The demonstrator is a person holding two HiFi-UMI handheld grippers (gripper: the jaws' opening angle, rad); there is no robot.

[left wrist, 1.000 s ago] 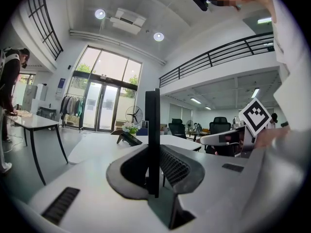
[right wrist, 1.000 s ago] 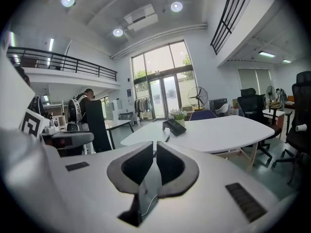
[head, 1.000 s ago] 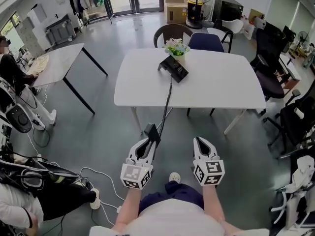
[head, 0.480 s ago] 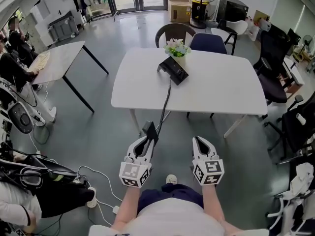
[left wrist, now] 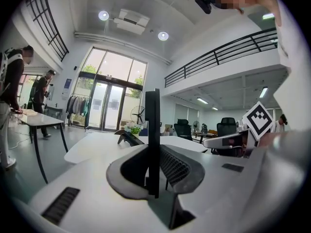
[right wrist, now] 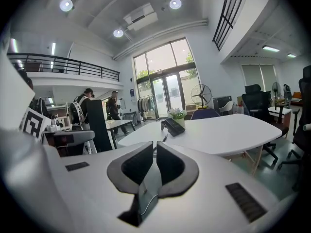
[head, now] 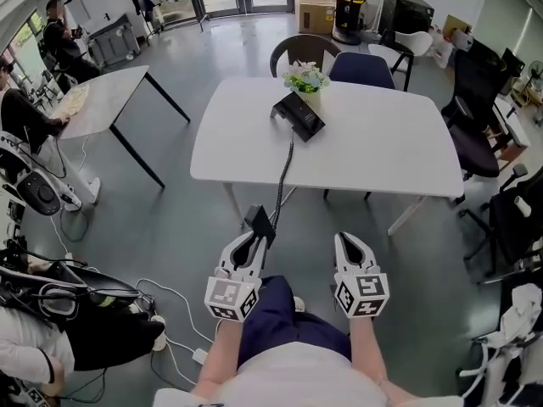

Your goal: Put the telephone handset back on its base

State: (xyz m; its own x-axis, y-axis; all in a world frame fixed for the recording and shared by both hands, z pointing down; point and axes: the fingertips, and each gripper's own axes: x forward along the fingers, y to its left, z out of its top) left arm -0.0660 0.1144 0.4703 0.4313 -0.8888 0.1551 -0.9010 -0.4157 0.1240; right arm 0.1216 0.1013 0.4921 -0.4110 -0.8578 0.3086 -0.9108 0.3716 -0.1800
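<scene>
A black telephone handset (head: 259,224) stands upright between the jaws of my left gripper (head: 254,239), which is shut on it, low in the head view and well short of the table. A coiled cord (head: 284,172) runs from it up to the black base (head: 299,115) on the white table (head: 382,151). The left gripper view has the handset (left wrist: 152,144) edge-on between the pads, with the base (left wrist: 127,137) far ahead. My right gripper (head: 349,241) is level with the left, shut and empty. In the right gripper view the base (right wrist: 172,126) lies far ahead of that gripper (right wrist: 154,161).
A small flower pot (head: 305,79) stands just behind the base. Chairs (head: 356,68) line the table's far side and black office chairs (head: 475,134) its right. A second table (head: 102,100), seated people and floor cables (head: 161,299) are on the left.
The table and base sit slightly lower and nearer in the head view, and a trouser leg now shows between the grippers. Both grippers keep the same pose and grip.
</scene>
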